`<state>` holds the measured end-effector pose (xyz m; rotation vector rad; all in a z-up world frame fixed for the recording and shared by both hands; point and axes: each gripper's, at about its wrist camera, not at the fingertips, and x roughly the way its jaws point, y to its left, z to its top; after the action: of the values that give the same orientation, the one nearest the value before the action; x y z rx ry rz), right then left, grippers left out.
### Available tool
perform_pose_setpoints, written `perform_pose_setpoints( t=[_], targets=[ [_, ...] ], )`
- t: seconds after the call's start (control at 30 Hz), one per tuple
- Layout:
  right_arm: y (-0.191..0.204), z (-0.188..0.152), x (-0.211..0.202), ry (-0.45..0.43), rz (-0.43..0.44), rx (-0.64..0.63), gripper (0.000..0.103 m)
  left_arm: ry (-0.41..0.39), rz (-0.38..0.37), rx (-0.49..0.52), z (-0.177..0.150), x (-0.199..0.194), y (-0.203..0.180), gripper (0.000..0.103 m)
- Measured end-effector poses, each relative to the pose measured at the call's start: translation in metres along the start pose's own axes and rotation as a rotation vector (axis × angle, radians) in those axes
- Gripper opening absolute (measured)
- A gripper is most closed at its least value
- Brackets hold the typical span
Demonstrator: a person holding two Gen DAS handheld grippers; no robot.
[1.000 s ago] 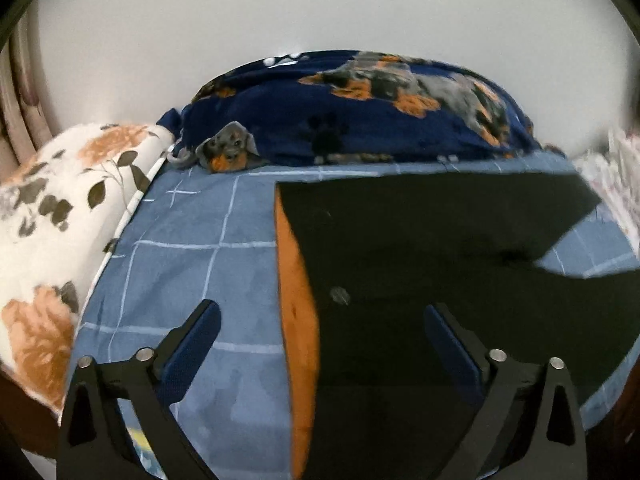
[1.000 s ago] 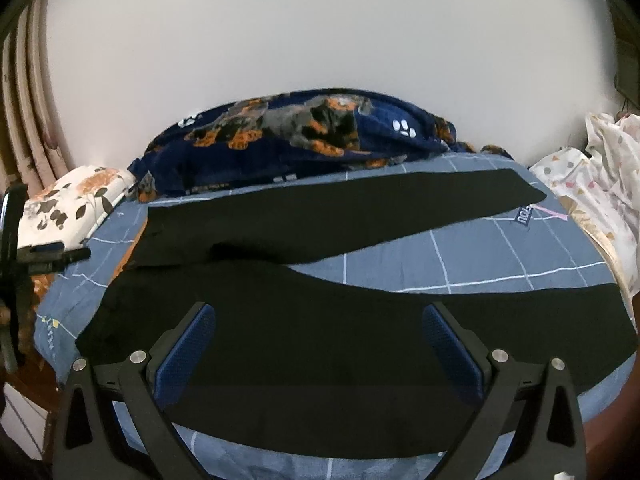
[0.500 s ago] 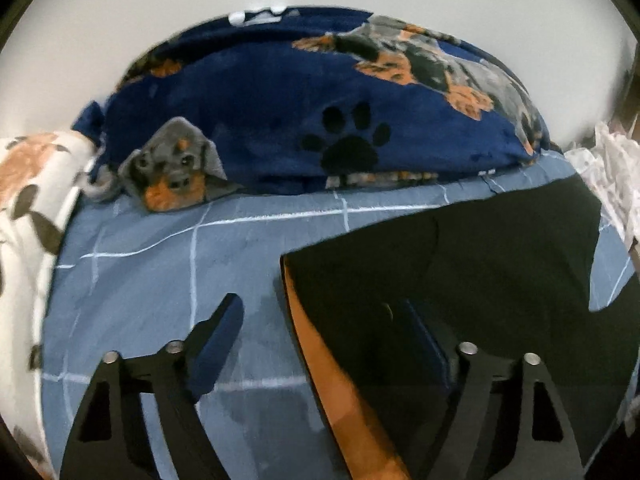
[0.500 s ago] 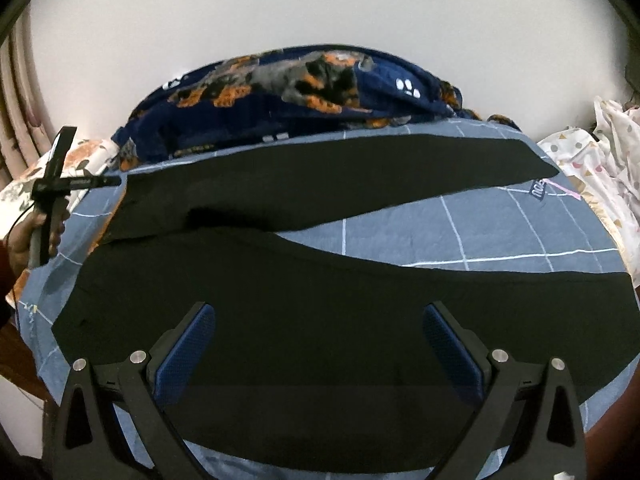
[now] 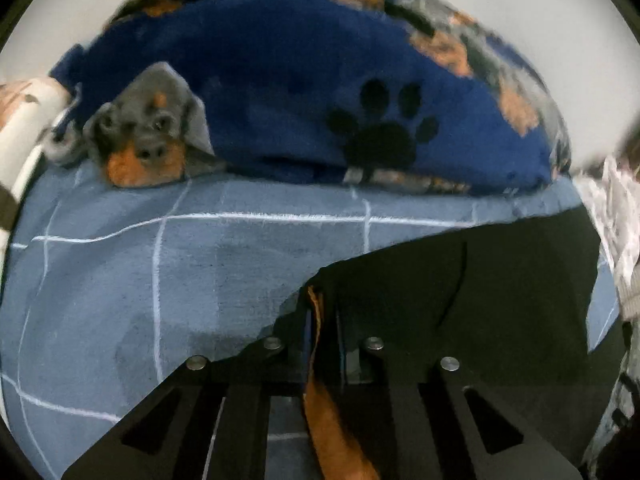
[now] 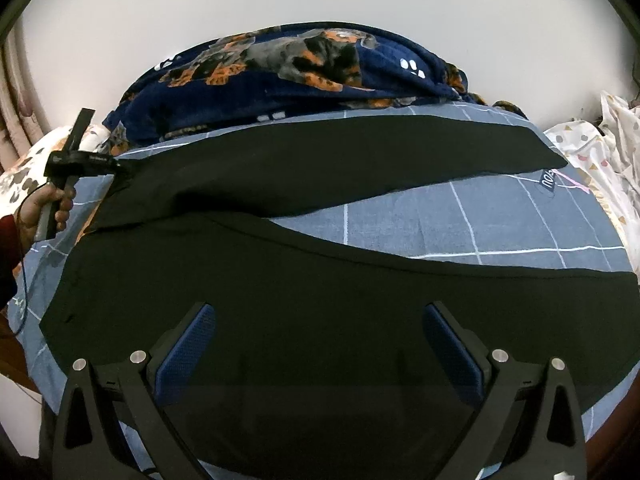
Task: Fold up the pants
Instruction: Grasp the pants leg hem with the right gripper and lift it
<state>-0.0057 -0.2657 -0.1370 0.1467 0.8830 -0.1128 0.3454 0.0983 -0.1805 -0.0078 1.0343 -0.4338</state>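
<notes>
Black pants [image 6: 320, 300] lie spread on the blue checked bed, both legs running to the right, the far leg [image 6: 360, 160] angled away from the near one. The waist end with its orange lining [image 5: 320, 400] is at the left. My left gripper [image 5: 322, 320] is shut on the far corner of the waistband; it also shows in the right wrist view [image 6: 116, 166], held by a hand. My right gripper [image 6: 320, 344] is open and empty, hovering over the near leg by the bed's front edge.
A navy dog-print blanket [image 6: 300, 72] is heaped along the far side against the white wall. A floral pillow [image 6: 24, 172] lies at the left, and a white patterned cloth [image 6: 600, 148] at the right. Bare blue sheet [image 6: 460, 220] shows between the legs.
My left gripper moved forward to the far waist corner and closed on the waistband. My right gripper stayed open and moved slightly closer over the near leg.
</notes>
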Motion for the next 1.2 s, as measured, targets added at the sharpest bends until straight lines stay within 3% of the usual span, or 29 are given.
perform_pose_setpoints(
  t=[0.07, 0.17, 0.3, 0.47, 0.7, 0.73, 0.77, 0.83, 0.87, 1.0, 1.2],
  targets=[
    [-0.004, 0.01, 0.003, 0.007, 0.05, 0.03, 0.103, -0.062, 0.035, 0.054, -0.01, -0.017, -0.019, 0.009],
    [-0.009, 0.032, 0.004, 0.003, 0.183, 0.075, 0.103, -0.16, 0.007, 0.085, -0.028, -0.055, -0.042, 0.009],
    [-0.015, 0.075, 0.018, 0.026, 0.452, 0.203, 0.103, -0.315, -0.036, 0.141, -0.066, -0.121, -0.074, 0.009],
    [-0.014, 0.123, 0.065, 0.091, 0.684, 0.414, 0.103, -0.361, -0.087, 0.146, -0.111, -0.166, -0.094, 0.009],
    [-0.015, 0.163, 0.127, 0.166, 0.74, 0.572, 0.099, -0.33, -0.132, 0.117, -0.162, -0.183, -0.116, 0.009],
    [-0.017, 0.164, 0.137, 0.178, 0.745, 0.607, 0.096, -0.323, -0.136, 0.11, -0.167, -0.183, -0.118, 0.009],
    [-0.02, 0.165, 0.145, 0.192, 0.738, 0.634, 0.085, -0.318, -0.139, 0.103, -0.169, -0.182, -0.118, 0.009],
    [-0.026, 0.164, 0.16, 0.229, 0.733, 0.666, 0.046, -0.301, -0.145, 0.086, -0.171, -0.178, -0.116, 0.01],
    [-0.028, 0.162, 0.164, 0.249, 0.731, 0.679, 0.013, -0.288, -0.145, 0.08, -0.172, -0.175, -0.115, 0.01],
    [-0.035, 0.141, 0.165, 0.264, 0.708, 0.688, 0.008, -0.272, -0.139, 0.068, -0.172, -0.176, -0.11, 0.01],
    [-0.028, 0.102, 0.106, 0.195, 0.69, 0.597, 0.008, -0.242, -0.116, 0.044, -0.179, -0.187, -0.094, 0.011]
  ],
)
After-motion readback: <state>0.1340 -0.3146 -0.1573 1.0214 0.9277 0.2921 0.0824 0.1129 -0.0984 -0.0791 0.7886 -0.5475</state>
